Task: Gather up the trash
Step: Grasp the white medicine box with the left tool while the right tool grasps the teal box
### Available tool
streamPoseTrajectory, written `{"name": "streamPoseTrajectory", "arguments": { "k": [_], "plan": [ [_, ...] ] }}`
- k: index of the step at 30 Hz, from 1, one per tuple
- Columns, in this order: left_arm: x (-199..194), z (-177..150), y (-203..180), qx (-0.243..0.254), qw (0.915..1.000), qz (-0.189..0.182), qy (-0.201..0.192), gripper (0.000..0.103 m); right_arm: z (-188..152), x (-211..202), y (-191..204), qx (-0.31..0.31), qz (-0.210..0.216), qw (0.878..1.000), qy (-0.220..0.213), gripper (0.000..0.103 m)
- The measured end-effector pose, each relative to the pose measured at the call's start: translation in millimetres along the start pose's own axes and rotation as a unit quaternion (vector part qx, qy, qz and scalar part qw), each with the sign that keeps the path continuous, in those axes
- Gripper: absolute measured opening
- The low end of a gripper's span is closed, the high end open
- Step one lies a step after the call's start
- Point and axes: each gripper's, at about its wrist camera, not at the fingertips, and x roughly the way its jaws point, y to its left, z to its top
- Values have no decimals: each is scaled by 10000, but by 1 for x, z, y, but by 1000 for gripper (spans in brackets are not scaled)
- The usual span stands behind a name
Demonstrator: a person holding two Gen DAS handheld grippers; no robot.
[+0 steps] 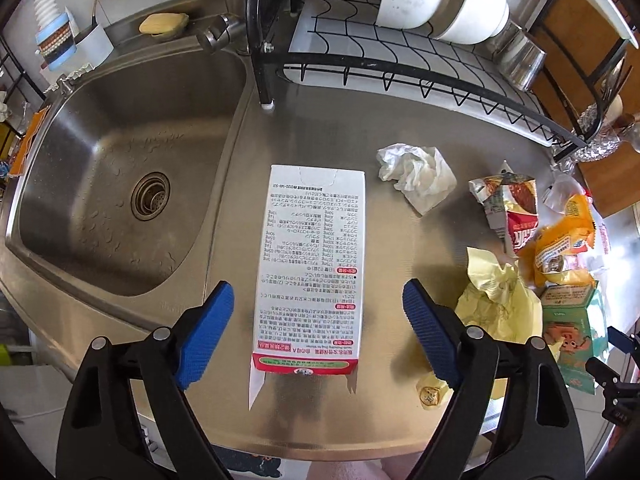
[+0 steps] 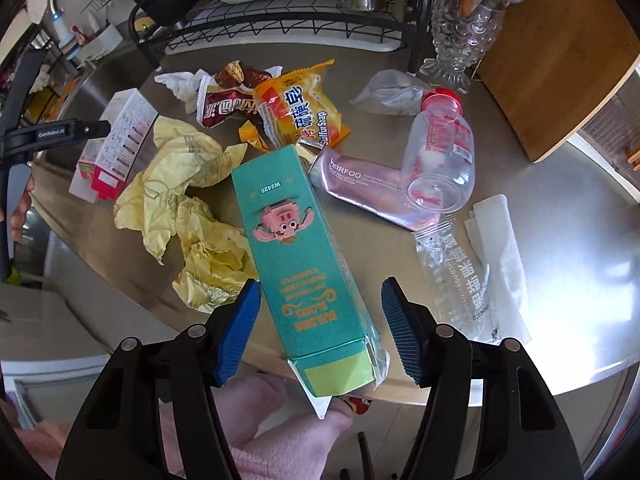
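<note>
A: Steel kitchen counter, sink on its left, dish rack at the back. Grippers?

B: Left gripper pointed steeply down, blue pads apart, straddling the near end of a white carton with printed text and a red end. Clear gaps both sides, pads not touching it. Carton lay flat on the counter, just right of the sink.

A: Right one?

B: Right gripper also pointed down, jaws apart around the near end of a teal box with a pink cartoon figure. Left pad was at the box's edge, can't tell if touching; right pad stood clear. Box lay flat, its near end over the counter's front edge.

A: Around it?

B: Crumpled yellow paper just left of the teal box. Behind it, an orange soap wrapper and a red-brown snack wrapper. To the right, a pink pouch with a clear bottle, red cap, lying on it. White tissue was near the white carton's far end.
</note>
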Motion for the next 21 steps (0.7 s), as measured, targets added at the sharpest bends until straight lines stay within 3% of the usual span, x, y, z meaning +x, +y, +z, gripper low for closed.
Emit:
{"name": "streamPoseTrajectory", "arguments": {
  "k": [6, 9, 10, 11, 17, 21],
  "plan": [
    [26, 5, 4, -6, 9995, 209, 222, 81, 1, 25, 3, -79, -61, 9997, 244, 50],
    [40, 5, 8, -60, 9991, 110, 403, 68, 1, 32, 4, -103, -99, 9996, 258, 48],
    [44, 4, 9, -105, 9989, 6, 463, 58, 1, 31, 3, -89, -93, 9996, 242, 47],
    [45, 4, 10, -140, 9988, -42, 468, 57, 1, 31, 3, -47, -67, 9997, 244, 46],
    [37, 0, 7, -77, 9994, -198, 289, 55, -2, 28, 2, -27, -14, 9998, 220, 42],
    [9, -2, -1, 140, 9998, -70, -77, 55, -8, 12, 4, -18, 39, 10000, 51, 42]
  ]
}}
